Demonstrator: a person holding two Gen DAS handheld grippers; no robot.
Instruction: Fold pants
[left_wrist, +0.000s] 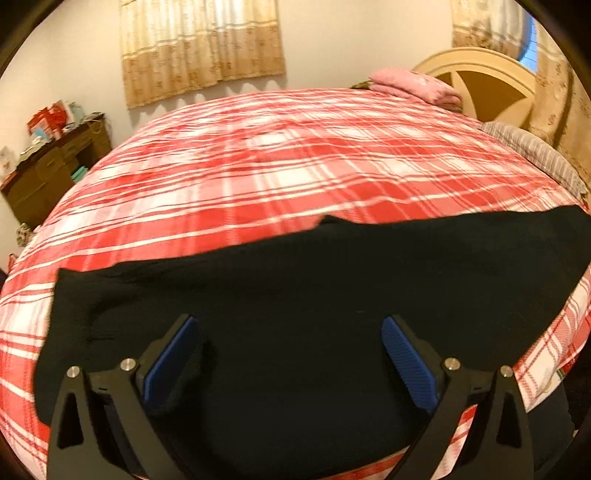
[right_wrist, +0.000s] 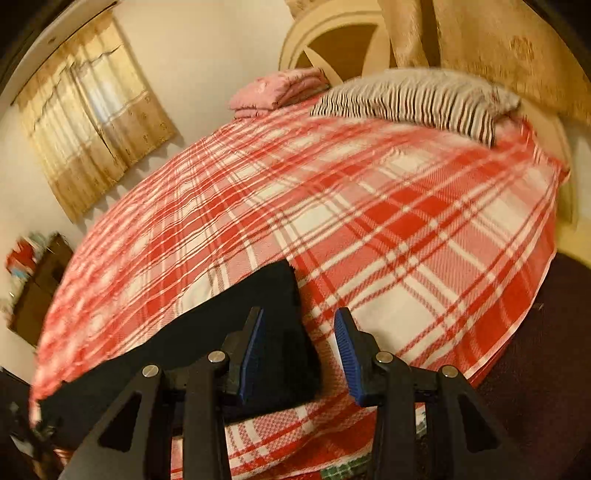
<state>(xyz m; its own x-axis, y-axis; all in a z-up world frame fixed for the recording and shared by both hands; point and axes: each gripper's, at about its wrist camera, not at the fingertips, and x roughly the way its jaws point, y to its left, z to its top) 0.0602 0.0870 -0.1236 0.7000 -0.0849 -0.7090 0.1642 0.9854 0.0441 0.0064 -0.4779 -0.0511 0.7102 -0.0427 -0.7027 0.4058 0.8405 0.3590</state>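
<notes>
Black pants (left_wrist: 295, 273) lie flat across the near part of a bed with a red and white plaid cover (left_wrist: 295, 162). My left gripper (left_wrist: 291, 319) hovers over the middle of the pants, its jaws wide open with nothing between the blue pads (left_wrist: 406, 362). In the right wrist view one end of the pants (right_wrist: 207, 332) reaches in from the lower left, and its corner lies below my right gripper (right_wrist: 300, 312). That gripper is partly open; a gap shows between its pads and neither presses on the cloth.
A folded pink blanket (right_wrist: 280, 88) and a striped pillow (right_wrist: 406, 99) sit at the head of the bed by the cream headboard (left_wrist: 480, 74). A dark dresser (left_wrist: 48, 170) with clutter stands beside the bed at left. Curtains (left_wrist: 199, 44) hang on the far wall.
</notes>
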